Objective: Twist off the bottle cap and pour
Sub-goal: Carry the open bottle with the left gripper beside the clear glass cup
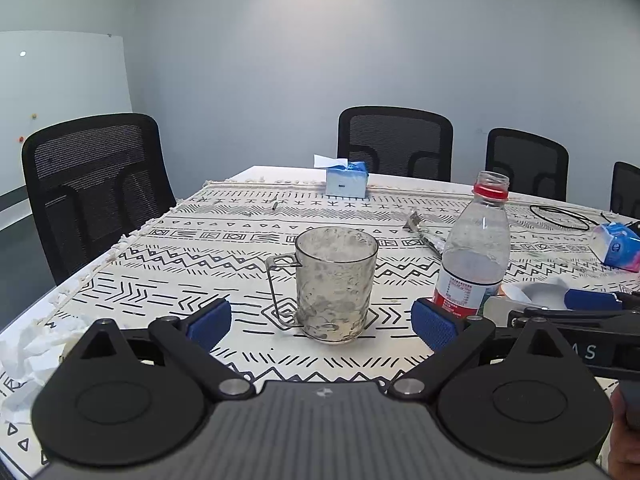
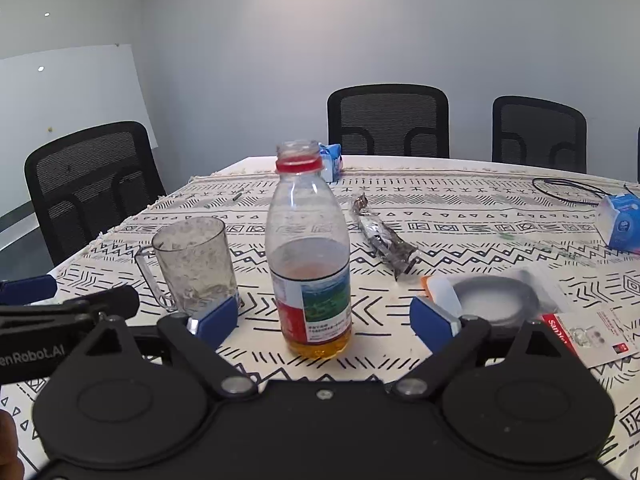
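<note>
Both the left gripper (image 1: 322, 322) and right gripper (image 2: 324, 318) are released; bottle (image 2: 308, 256) uncapped, mug (image 1: 336, 282) seemingly empty; the bottle should be gripped low.

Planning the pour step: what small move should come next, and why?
Probably ease the right gripper forward around the bottle and close. Its cap is off, amber liquid remains, both grippers are open and empty, and the glass mug stands upright beside it.

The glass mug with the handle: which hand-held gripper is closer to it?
Left. The left hand-held gripper faces the glass mug, open, not touching. The right hand-held gripper faces the bottle beside it, the mug off to its left.
</note>
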The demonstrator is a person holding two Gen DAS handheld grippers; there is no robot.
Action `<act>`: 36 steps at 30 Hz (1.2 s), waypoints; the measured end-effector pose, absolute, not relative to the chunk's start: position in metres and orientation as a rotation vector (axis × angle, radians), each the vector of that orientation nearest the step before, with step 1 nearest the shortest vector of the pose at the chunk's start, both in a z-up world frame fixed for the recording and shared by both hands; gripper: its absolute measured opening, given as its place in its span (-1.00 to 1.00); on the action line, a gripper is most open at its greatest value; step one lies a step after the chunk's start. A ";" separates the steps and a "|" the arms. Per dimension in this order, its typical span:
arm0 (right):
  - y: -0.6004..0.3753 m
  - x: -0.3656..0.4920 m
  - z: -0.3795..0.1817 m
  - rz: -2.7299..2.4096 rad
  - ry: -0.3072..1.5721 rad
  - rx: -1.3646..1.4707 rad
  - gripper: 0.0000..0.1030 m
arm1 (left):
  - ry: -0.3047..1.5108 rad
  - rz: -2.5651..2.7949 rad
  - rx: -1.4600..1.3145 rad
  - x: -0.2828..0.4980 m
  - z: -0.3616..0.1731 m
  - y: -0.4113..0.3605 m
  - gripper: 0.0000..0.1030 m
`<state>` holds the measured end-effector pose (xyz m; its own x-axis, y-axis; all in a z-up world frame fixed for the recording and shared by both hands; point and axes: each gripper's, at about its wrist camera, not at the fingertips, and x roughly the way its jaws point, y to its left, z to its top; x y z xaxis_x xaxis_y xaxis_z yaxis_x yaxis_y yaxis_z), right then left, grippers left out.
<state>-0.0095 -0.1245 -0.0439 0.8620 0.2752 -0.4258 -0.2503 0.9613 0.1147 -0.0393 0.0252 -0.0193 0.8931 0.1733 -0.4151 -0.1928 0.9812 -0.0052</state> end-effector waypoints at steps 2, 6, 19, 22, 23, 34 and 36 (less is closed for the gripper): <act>-0.123 -0.008 -0.044 0.275 0.458 0.055 0.83 | 0.434 0.193 -0.051 -0.039 -0.020 0.026 0.90; -0.125 -0.001 -0.047 0.272 0.458 0.058 0.84 | 0.446 0.202 -0.056 -0.036 -0.022 0.027 0.90; -0.128 0.004 -0.049 0.266 0.449 0.046 0.88 | 0.458 0.204 -0.053 -0.032 -0.024 0.026 0.90; -0.128 0.002 -0.048 0.263 0.444 0.045 0.88 | 0.459 0.201 -0.052 -0.032 -0.024 0.027 0.91; -0.129 0.002 -0.047 0.262 0.442 0.044 0.89 | 0.460 0.200 -0.052 -0.032 -0.024 0.026 0.90; -0.129 0.004 -0.048 0.264 0.443 0.041 0.92 | 0.473 0.196 -0.041 -0.032 -0.025 0.021 0.90; -0.130 0.005 -0.048 0.264 0.444 0.040 0.92 | 0.471 0.192 -0.039 -0.032 -0.025 0.021 0.90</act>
<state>0.0049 -0.1296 -0.0484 0.8696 0.2610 -0.4192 -0.2438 0.9651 0.0951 -0.0322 0.0215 -0.0247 0.8737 0.1743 -0.4542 -0.1924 0.9813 0.0064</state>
